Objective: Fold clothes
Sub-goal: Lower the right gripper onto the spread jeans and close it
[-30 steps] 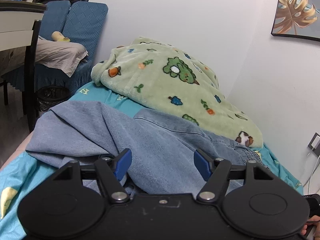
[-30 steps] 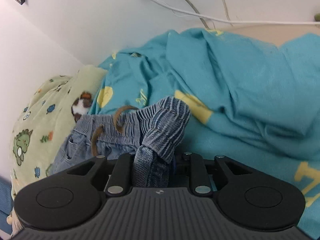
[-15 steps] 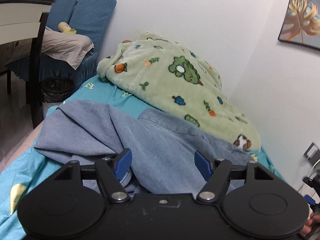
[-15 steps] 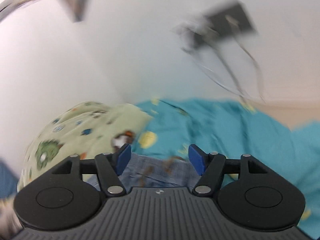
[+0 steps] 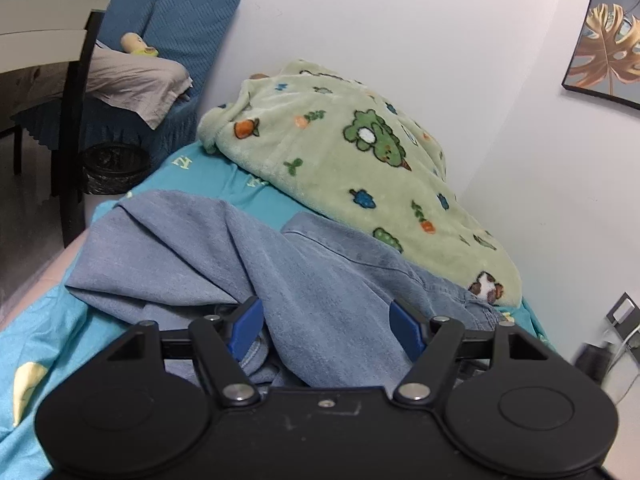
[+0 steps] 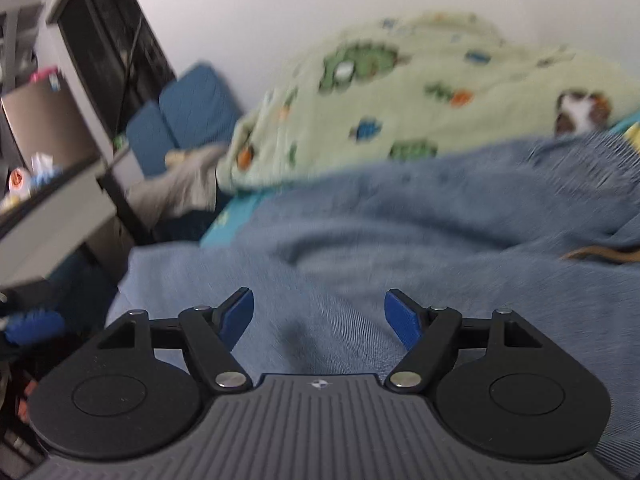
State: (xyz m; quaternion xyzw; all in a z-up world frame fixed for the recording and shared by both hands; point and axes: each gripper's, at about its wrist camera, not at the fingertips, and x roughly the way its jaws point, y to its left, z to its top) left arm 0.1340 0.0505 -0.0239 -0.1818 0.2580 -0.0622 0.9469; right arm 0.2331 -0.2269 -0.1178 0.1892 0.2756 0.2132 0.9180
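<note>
Left wrist view: low and close over the denim garment, facing past the fingers toward the green blanket and wall corner beyond. Right wrist view: blurred, close above the same denim, facing the blanket ahead. Shared: denim, blanket, blue sofa.

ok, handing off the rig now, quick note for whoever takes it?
Left gripper: open, denim bunched between its fingers, not pinched.
Right gripper: jaws opening, nothing held, above the cloth.
Denim garment: rumpled on the teal bedsheet, its far edge against the green blanket.
Done: no neat fold visible.
Left: flatten the garment, fold it.
</note>
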